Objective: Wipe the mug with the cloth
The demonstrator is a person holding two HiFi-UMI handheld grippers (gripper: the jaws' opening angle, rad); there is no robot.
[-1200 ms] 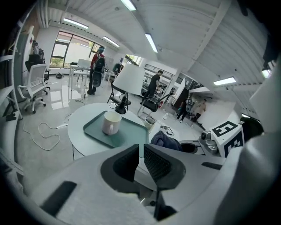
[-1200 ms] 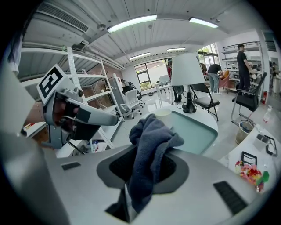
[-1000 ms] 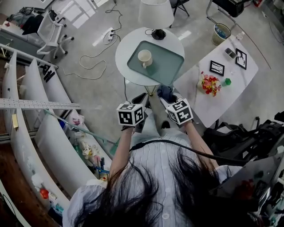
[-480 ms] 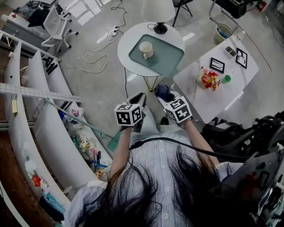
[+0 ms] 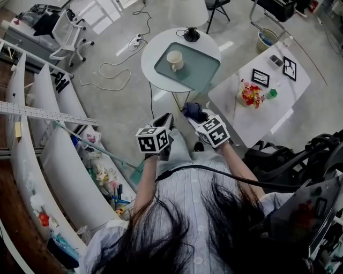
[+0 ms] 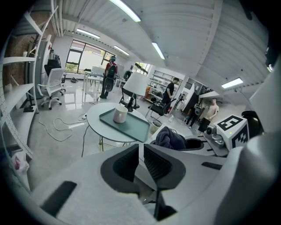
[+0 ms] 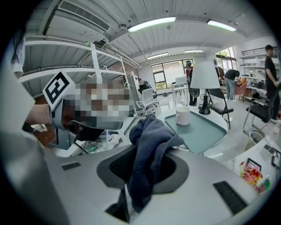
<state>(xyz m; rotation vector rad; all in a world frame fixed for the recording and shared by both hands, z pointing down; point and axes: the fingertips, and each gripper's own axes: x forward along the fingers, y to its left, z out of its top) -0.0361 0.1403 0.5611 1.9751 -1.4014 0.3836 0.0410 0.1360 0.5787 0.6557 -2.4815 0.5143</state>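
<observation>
Right gripper (image 7: 145, 165) pinches your limp, soft cloth (image 7: 151, 140), left gripper (image 6: 140, 160) closed, empty; take the hard, breakable mug (image 7: 182, 116) across its rim.

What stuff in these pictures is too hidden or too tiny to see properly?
- Inside the mug: too small in the head view, and both gripper views show only its side.
- Where the right claw pinches: in the right gripper view the cloth drapes over that spot.
- The lamp: cut off by the head view's top edge.
- Little things on the white table: too small in the head view to name.
</observation>
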